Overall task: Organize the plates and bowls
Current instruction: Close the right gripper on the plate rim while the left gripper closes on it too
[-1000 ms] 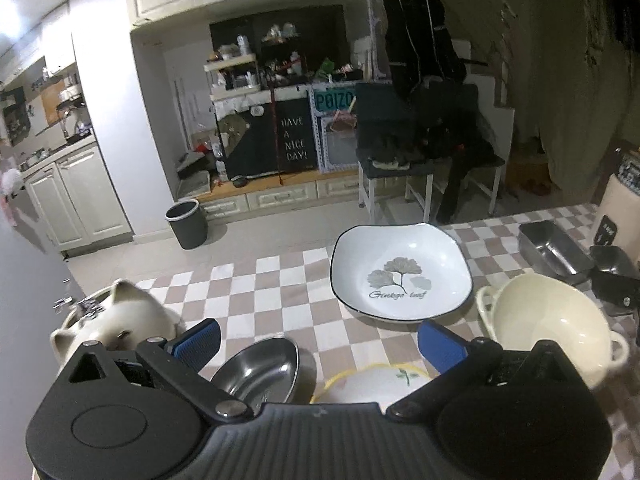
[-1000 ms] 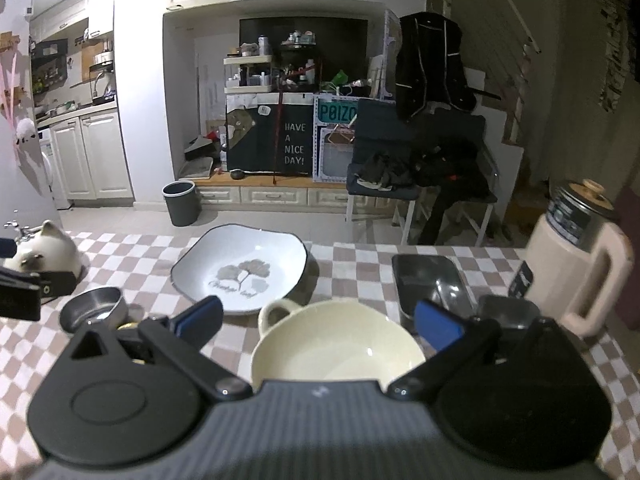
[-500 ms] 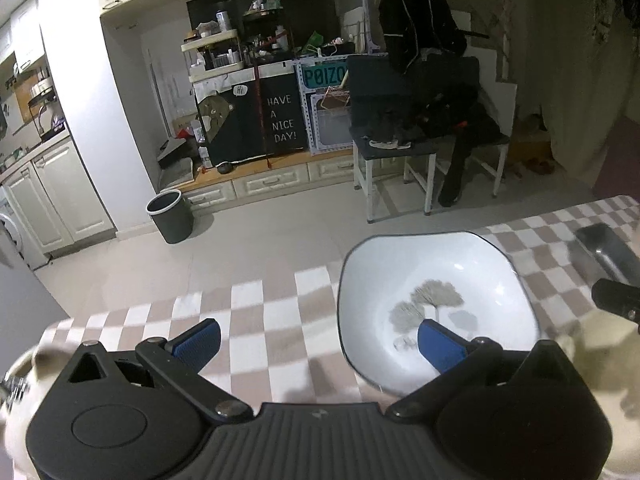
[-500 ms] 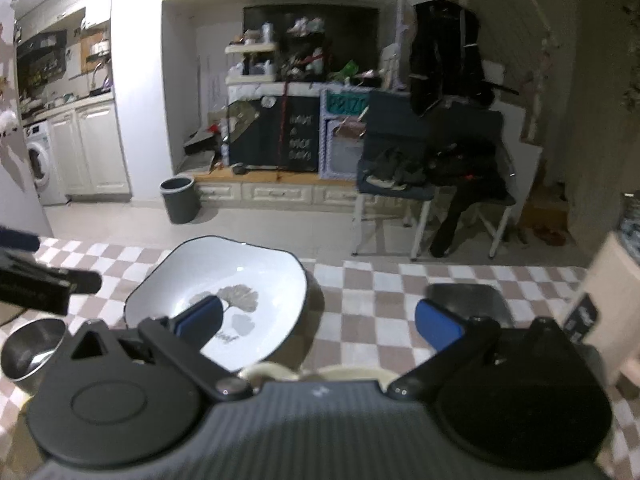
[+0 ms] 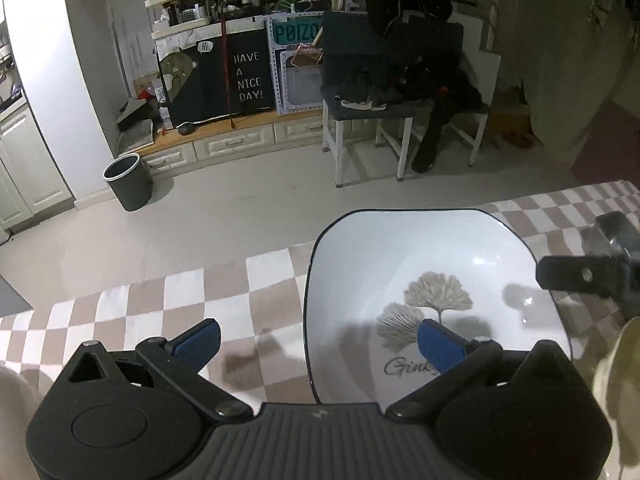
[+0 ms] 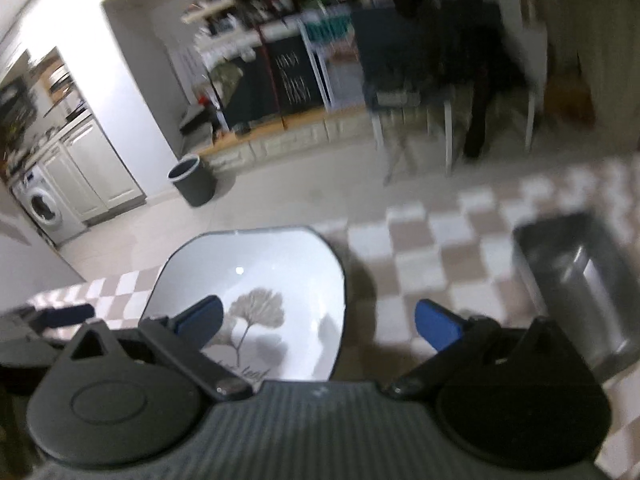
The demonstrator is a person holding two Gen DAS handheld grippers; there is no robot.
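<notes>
We see a pale tiled floor [image 5: 240, 208] with a dark bin [image 5: 129, 182] by a white wall [image 5: 68, 80]. A chalkboard [image 5: 248, 78] reading HAVE A NICE DAY stands over low drawers [image 5: 234, 144]; beside them a chair [image 5: 372, 120] piled with dark clothes. In the right view a washer [image 6: 44, 210] sits under white cabinets [image 6: 96, 168]

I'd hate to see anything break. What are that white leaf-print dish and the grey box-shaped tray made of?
The white dish looks like glazed ceramic: glossy, with sharp light glints and a thin dark rim. The grey tray seems to be brushed metal, probably stainless steel, judging by its dull streaky sheen, though the picture is blurred.
</notes>
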